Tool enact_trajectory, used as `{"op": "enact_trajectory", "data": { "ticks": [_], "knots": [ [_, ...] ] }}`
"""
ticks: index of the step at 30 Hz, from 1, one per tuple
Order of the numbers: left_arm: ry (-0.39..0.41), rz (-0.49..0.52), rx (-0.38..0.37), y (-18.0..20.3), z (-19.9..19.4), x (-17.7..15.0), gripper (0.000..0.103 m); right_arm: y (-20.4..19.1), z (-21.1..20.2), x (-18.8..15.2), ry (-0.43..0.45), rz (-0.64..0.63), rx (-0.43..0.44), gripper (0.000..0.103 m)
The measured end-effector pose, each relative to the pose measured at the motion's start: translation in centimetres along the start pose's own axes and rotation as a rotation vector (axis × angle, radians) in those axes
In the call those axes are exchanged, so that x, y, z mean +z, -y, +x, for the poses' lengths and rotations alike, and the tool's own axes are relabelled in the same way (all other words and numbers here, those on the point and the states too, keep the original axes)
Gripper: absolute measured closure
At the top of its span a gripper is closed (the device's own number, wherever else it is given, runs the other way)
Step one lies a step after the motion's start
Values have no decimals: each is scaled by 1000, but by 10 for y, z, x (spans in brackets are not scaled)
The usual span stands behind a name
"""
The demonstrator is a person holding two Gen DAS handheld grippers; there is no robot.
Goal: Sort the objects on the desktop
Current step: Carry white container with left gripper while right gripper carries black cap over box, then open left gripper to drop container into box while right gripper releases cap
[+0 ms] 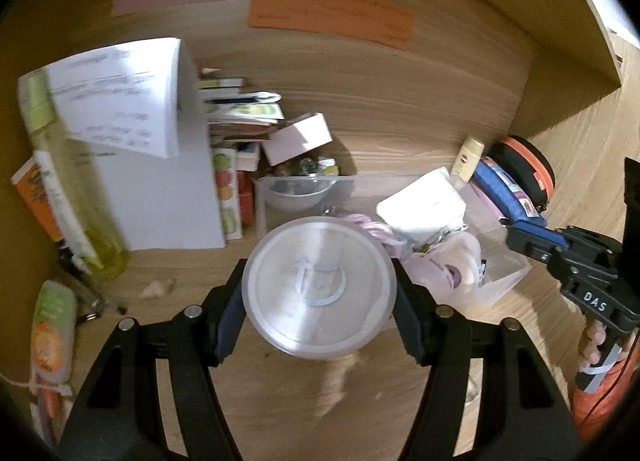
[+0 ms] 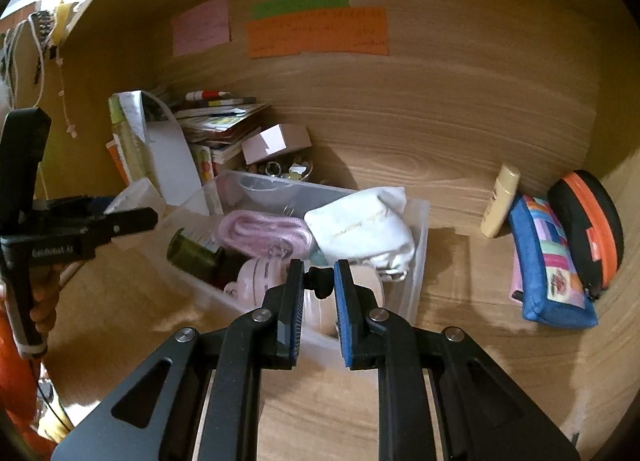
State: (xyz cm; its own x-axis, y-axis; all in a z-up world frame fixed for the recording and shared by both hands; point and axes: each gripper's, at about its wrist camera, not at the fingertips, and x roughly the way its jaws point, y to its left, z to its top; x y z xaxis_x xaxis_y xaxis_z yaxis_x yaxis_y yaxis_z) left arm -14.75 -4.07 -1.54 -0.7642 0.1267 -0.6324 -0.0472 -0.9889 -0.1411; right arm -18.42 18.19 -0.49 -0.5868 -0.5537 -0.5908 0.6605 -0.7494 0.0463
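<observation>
In the left wrist view my left gripper (image 1: 319, 281) is shut on a round translucent container (image 1: 320, 301), seen from its lid, both pads pressing its sides above the wooden desk. My right gripper (image 2: 320, 275) is shut on a small black object (image 2: 320, 284) above the near end of a clear plastic bin (image 2: 420, 229). The bin holds a pink cord (image 2: 264, 235), a white pouch (image 2: 360, 229), a dark green bottle (image 2: 192, 251) and a pink clip (image 2: 256, 277). The left gripper (image 2: 136, 217) shows at the left edge of the right wrist view, the right gripper (image 1: 516, 239) at the right edge of the left view.
A blue patchwork case (image 2: 548, 261), an orange-and-black round case (image 2: 588, 229) and a cream tube (image 2: 500, 201) lean on the back wall at right. Stacked books (image 2: 216, 121), a pink box (image 2: 276, 143) and a yellow-green bottle (image 1: 76, 181) crowd the left. Coloured notes (image 2: 320, 37) hang above.
</observation>
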Motion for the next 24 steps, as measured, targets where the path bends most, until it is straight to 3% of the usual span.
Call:
{"op": "enact_trajectory", "data": {
  "ticks": [6,12,20,22,24],
  "knots": [
    [-29,19,-16,13,27,10,38,0,26,11,-22,28,17,90],
    [-63,30,-25,20,51,7,38,-8,46,8,-28,-34,-71,90],
    [-87,46,-32,21,61,4,38,-9,58,6,-48,-46,-72,88],
    [-81,49,-37,21,59,5,38,-9,59,5,-53,-47,-75,80],
    [-66,58,-31,23,56,4,38,-11,59,4,-49,-50,-85,62]
  ]
}}
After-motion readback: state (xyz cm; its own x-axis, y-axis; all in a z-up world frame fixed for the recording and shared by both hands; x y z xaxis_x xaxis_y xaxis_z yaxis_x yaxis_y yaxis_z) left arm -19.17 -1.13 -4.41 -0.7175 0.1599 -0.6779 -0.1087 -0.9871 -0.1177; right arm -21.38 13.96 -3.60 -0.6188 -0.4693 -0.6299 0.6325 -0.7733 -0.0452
